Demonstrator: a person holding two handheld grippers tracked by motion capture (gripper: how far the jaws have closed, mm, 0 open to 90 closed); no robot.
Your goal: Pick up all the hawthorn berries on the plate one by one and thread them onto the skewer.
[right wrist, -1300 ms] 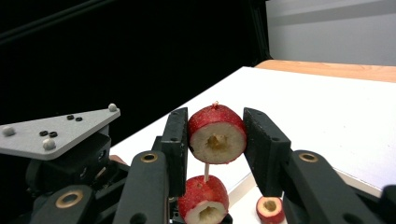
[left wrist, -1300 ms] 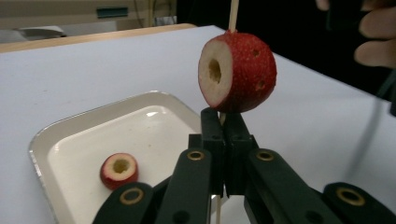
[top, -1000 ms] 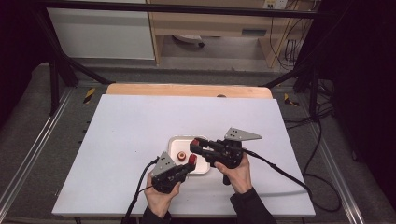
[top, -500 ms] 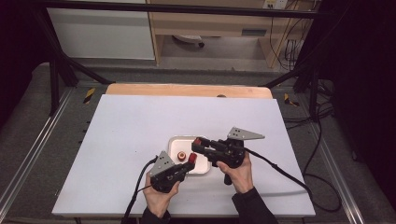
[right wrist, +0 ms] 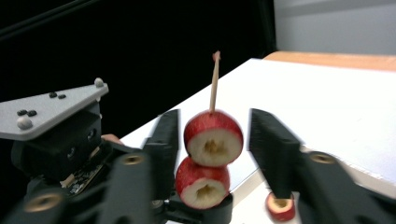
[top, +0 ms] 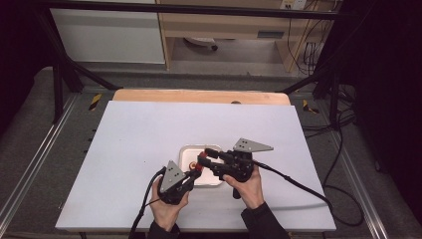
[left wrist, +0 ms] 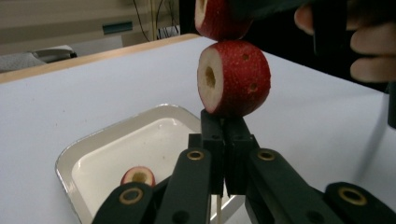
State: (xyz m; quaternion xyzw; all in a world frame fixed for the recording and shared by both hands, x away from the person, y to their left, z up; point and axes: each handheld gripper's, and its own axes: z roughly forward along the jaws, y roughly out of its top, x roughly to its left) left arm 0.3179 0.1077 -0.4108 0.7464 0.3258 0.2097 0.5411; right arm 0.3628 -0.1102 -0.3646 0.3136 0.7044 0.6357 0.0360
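Left gripper [top: 191, 174]: you have it clamped on the skewer [right wrist: 214, 81], which rises above its jaws.
Right gripper [right wrist: 212, 140]: your jaws have just been opening; the upper fruit piece [right wrist: 213, 132] sits between them, pads clear.
Lower fruit piece [left wrist: 233, 78]: threaded just above your left jaws.
Tray [left wrist: 93, 144]: below, holding one loose piece [left wrist: 138, 176].

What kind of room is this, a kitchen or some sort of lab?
Most likely a lab or recording workspace: a white table framed by black metal struts, loose cables on the floor, and a person working with a cabled hand-held gripper in each hand.
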